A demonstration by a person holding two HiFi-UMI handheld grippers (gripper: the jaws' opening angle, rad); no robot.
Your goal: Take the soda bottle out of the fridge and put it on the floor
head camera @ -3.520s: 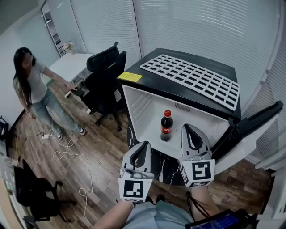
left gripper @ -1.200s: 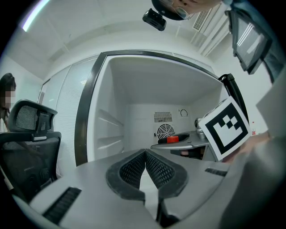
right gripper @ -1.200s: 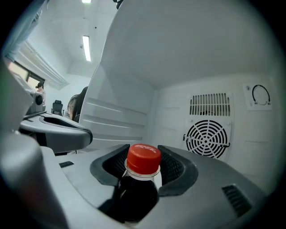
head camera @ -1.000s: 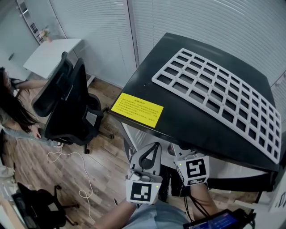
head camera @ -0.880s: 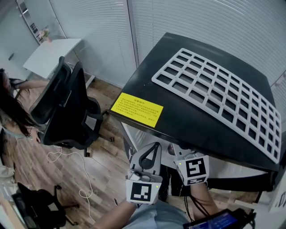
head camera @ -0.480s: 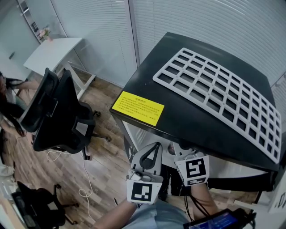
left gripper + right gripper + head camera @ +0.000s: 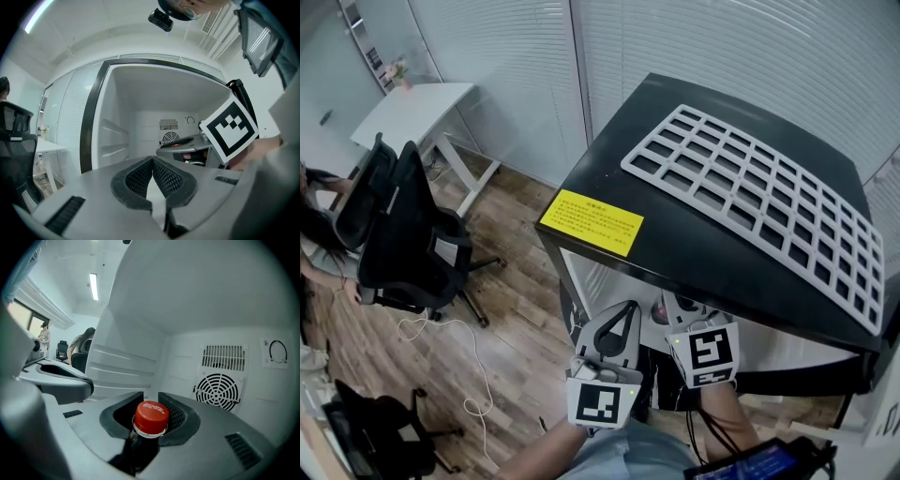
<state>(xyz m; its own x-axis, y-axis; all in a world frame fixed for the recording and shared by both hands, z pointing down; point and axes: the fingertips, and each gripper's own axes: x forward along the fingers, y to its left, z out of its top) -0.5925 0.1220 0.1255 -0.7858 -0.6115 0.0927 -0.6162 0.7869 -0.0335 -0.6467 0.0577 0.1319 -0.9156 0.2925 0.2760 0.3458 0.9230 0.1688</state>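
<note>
**Bottle gripped at neck, inside fridge**

Fridge [image 7: 703,234] at centre, black-topped, cavity open toward the near side, door [image 7: 811,380] swung out to the right. Deep inside, right gripper [image 7: 151,397] with jaws just closed in, pads now pinching the soda bottle [image 7: 149,430] at the neck, under the red cap [image 7: 151,412]. Bottle upright in the cavity, fan grille [image 7: 218,390] on the far wall behind it.

Squeeze firmly before lifting, to stop the body swinging from so high a hold. Raise only slightly, staying clear of the cavity roof. Draw straight back to the near side, upright all the way, then lower and seat the base flat on the floor [image 7: 516,309] before letting go.

Left gripper [image 7: 153,161] just left of the right one at the cavity mouth, pads pressed together on nothing. Best kept aside from the way out.

Around:
- Office chair [image 7: 398,239] and white desk [image 7: 412,108] far left, with a person [image 7: 319,206] at the left edge, all well apart.
- White grid rack [image 7: 750,187] and yellow label [image 7: 592,222] on the fridge top, no hindrance.
- Loose cable [image 7: 473,398] on the boards near left, worth avoiding when choosing a spot.
</note>
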